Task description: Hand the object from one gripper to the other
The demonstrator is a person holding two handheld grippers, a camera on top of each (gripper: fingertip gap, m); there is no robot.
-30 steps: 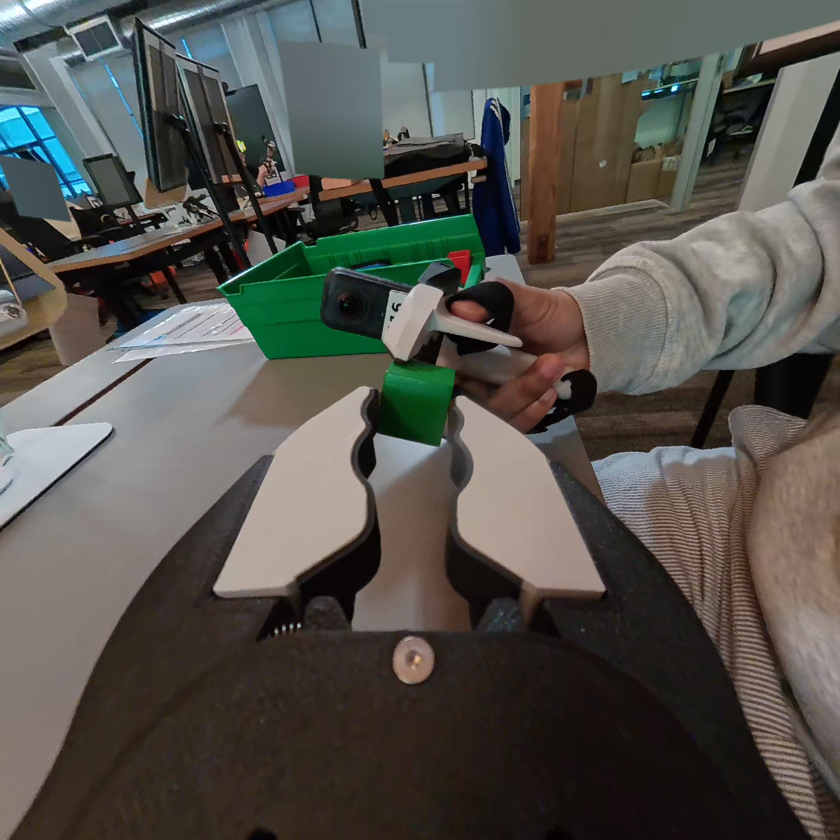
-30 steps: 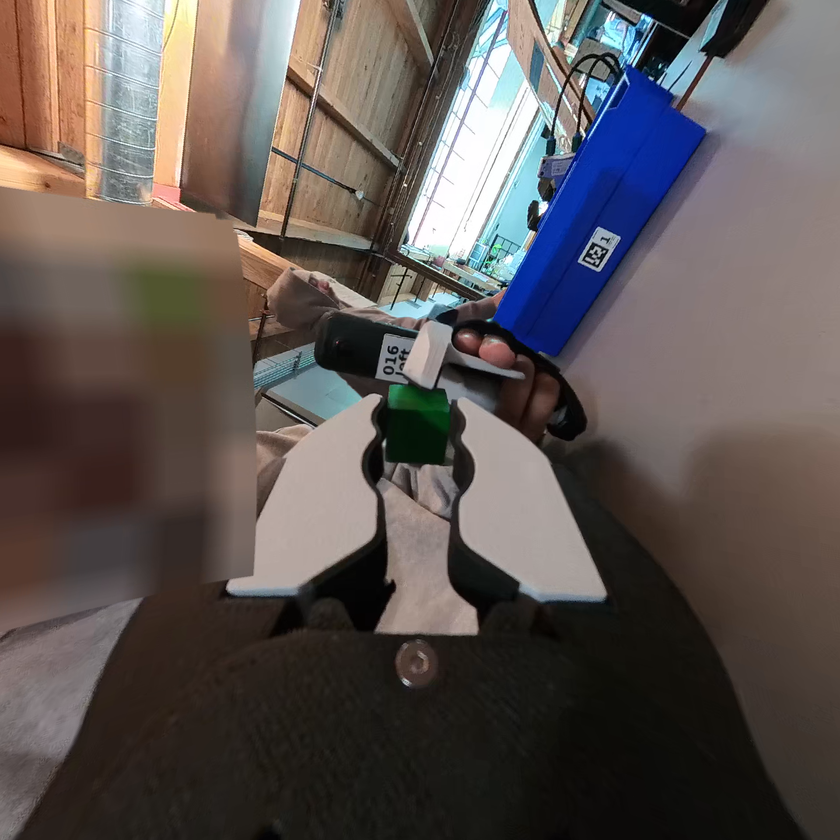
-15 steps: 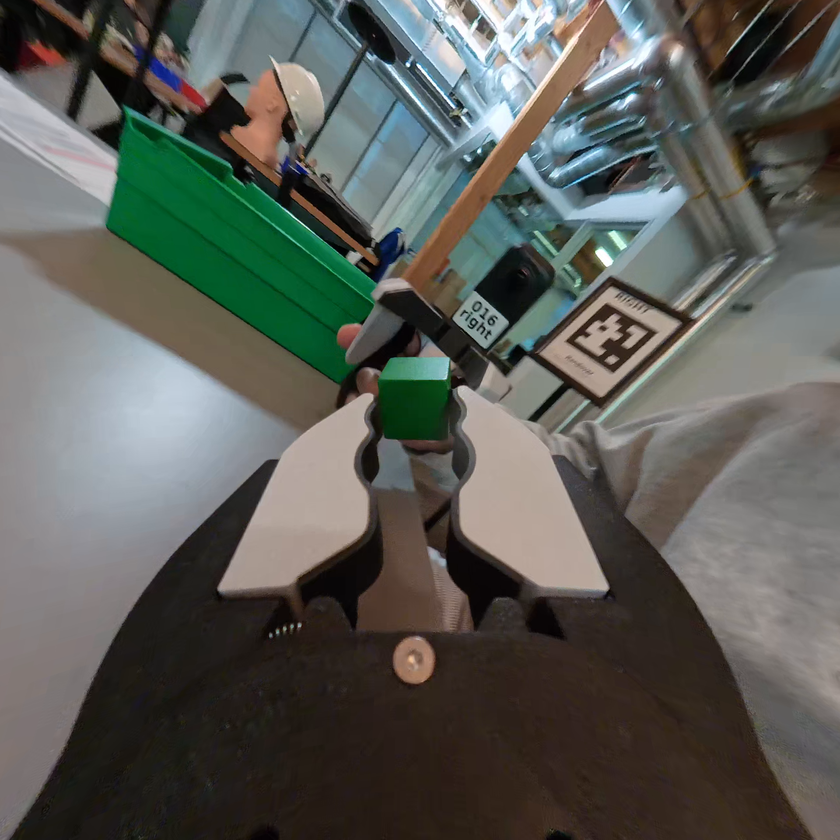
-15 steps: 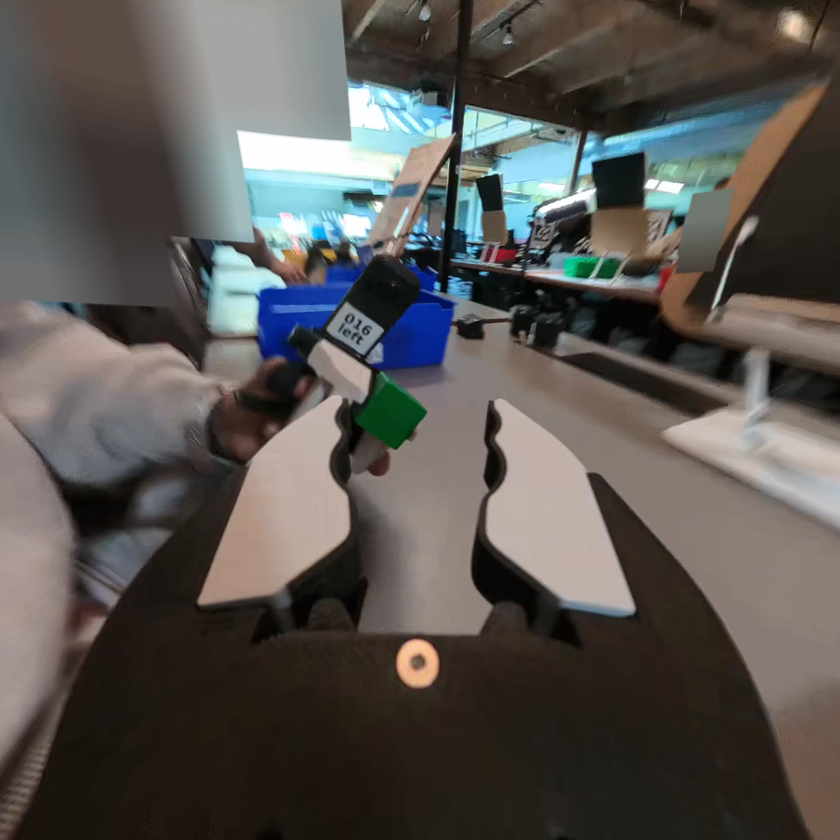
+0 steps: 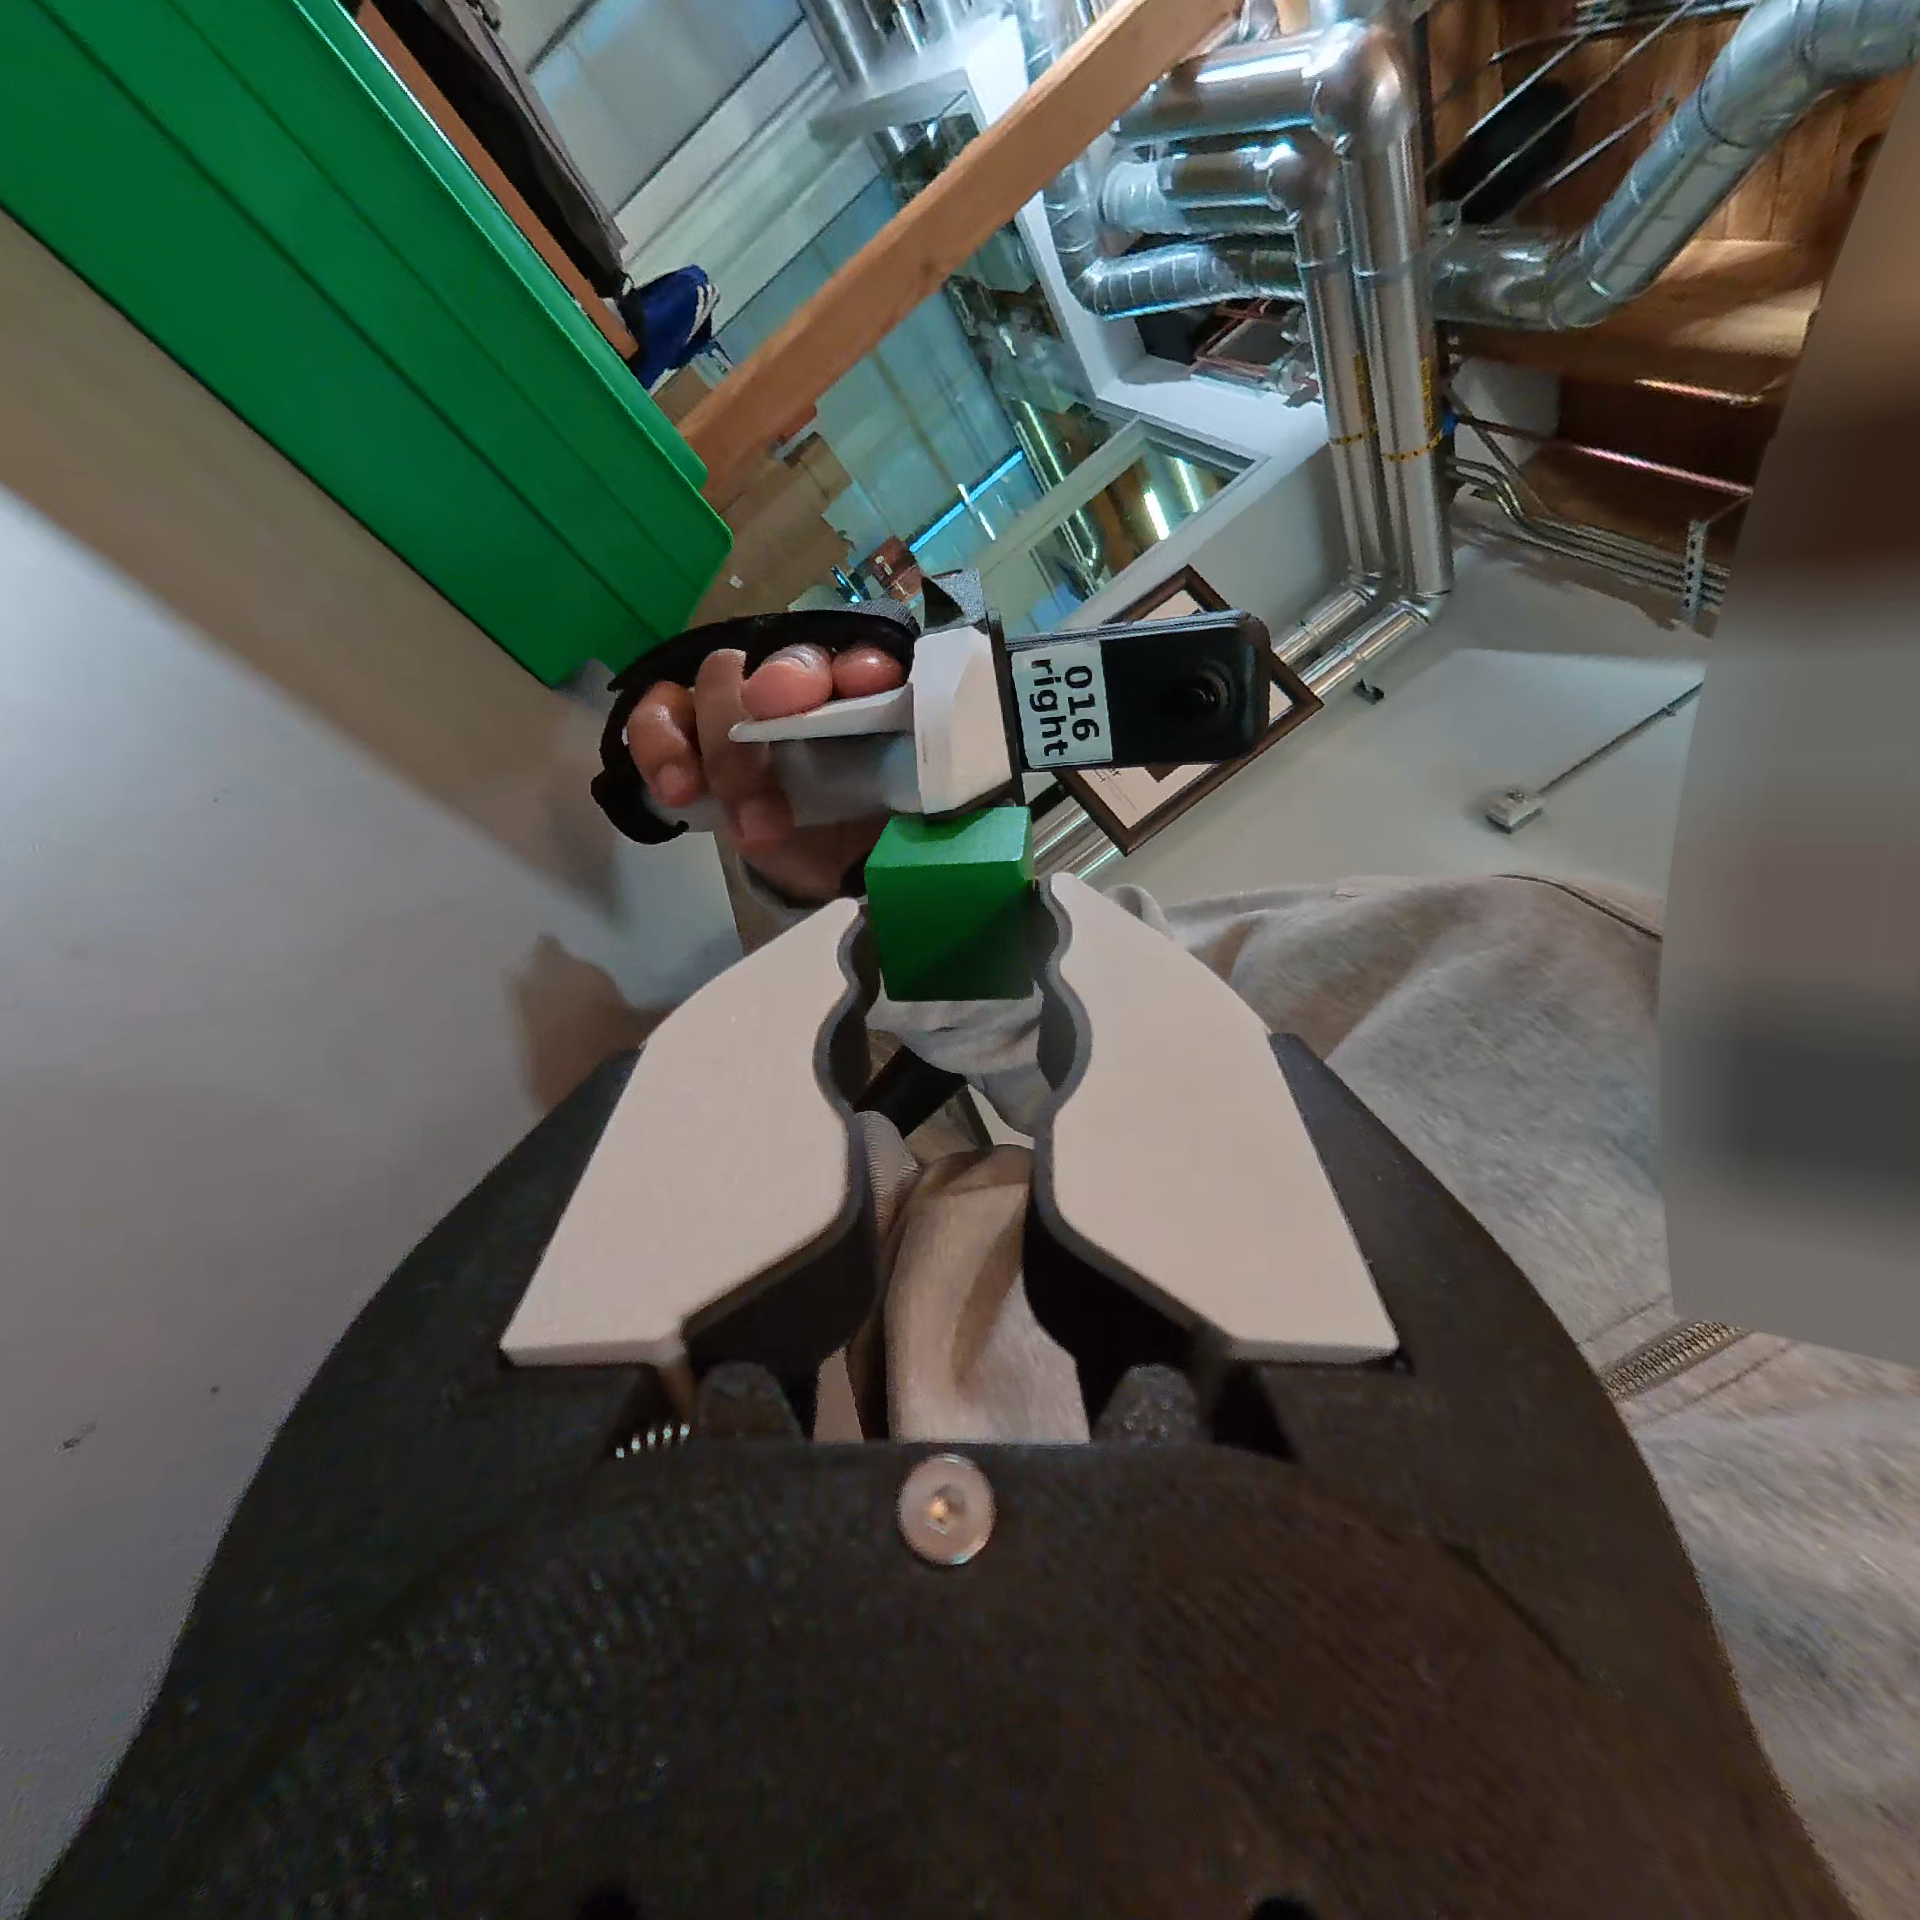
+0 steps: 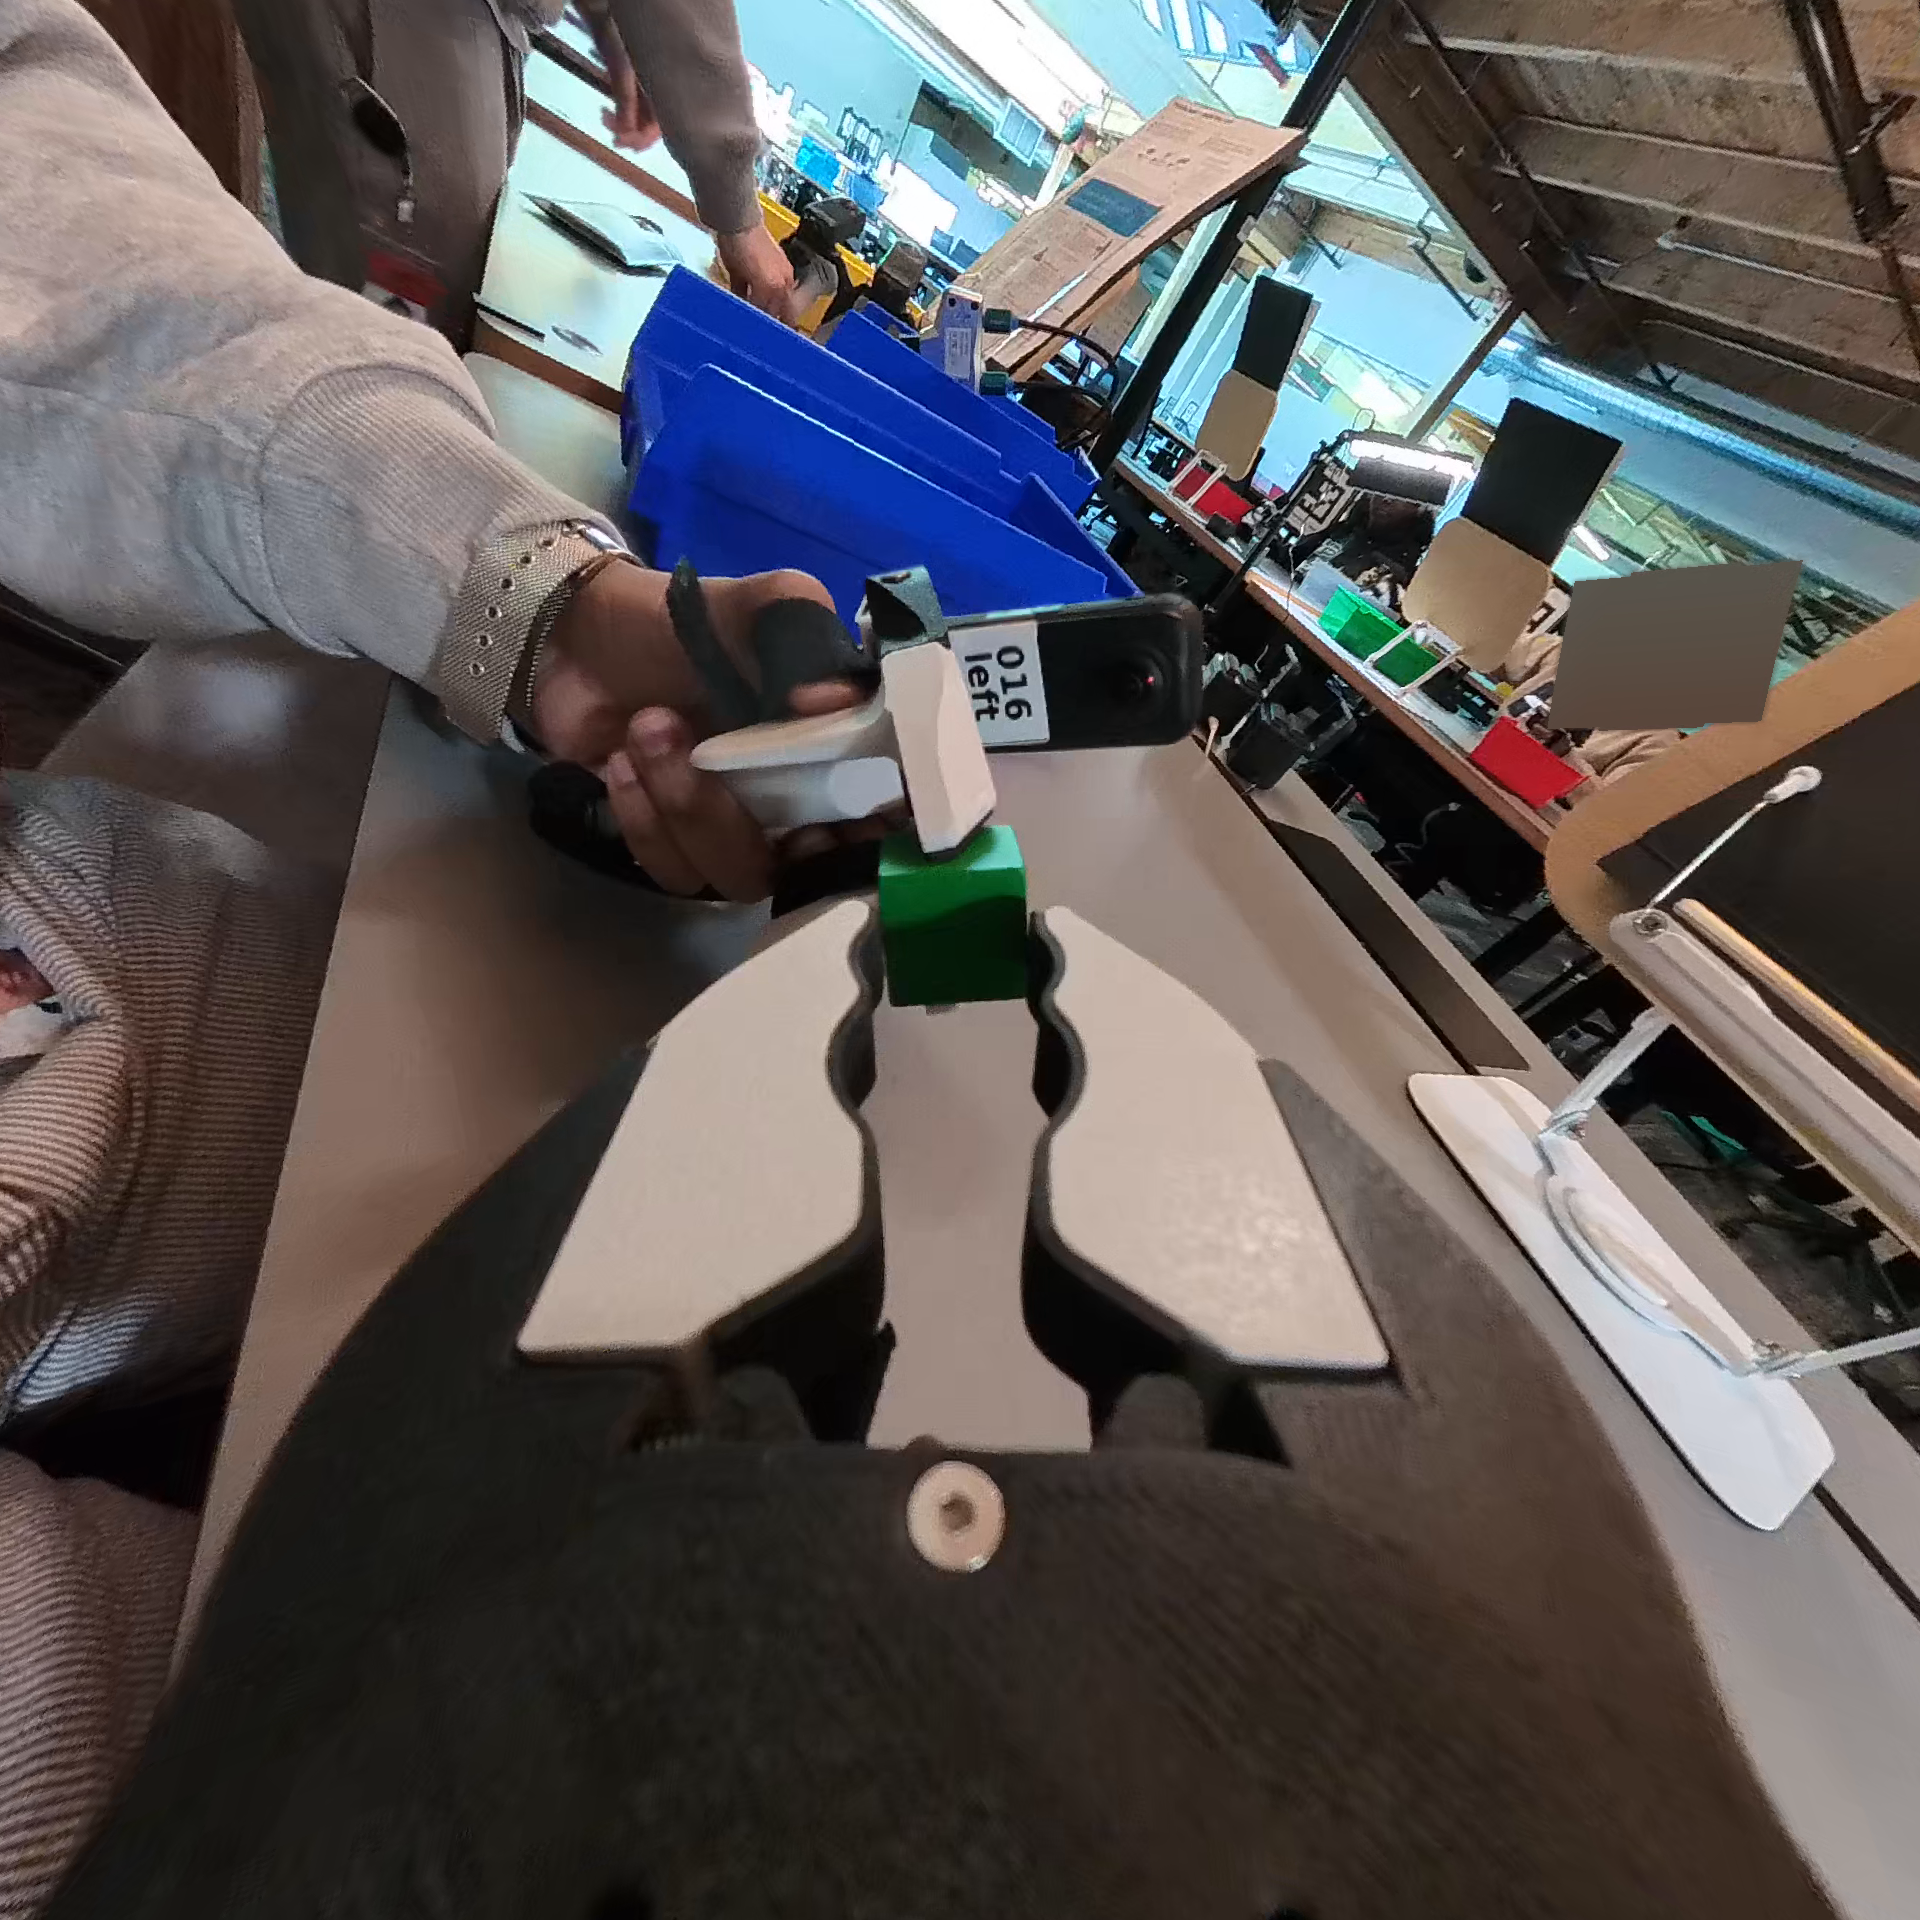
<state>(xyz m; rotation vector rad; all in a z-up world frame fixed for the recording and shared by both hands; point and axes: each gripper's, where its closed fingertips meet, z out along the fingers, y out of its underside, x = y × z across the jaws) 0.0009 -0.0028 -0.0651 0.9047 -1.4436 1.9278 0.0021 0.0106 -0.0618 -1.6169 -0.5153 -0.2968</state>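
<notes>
A green cube [image 5: 951, 914] sits between the fingertips of my left gripper [image 5: 951, 909], which is shut on it. In the right wrist view the same cube [image 6: 951, 930] sits between the fingertips of my right gripper [image 6: 951, 920], whose jaws have closed onto its sides. Each view shows the other gripper held by a hand just beyond the cube, with one white finger [image 5: 956, 727] [image 6: 940, 769] resting on the cube's top face. The opposite fingers are hidden behind the cube. The cube is held in the air above the grey table [image 6: 468, 987].
A green bin [image 5: 312, 312] stands on the table on the left gripper's side, a blue bin [image 6: 831, 488] beyond the left hand. A white stand base [image 6: 1610, 1299] lies to the right. The person's grey sleeves and lap are close by. Another person stands behind [image 6: 707, 104]. The grippers are tip to tip, or close to it.
Half a second ago my right gripper was open with the cube by its left finger; now it is closed around the cube. Both grippers have turned, and the left has kept its grip.
</notes>
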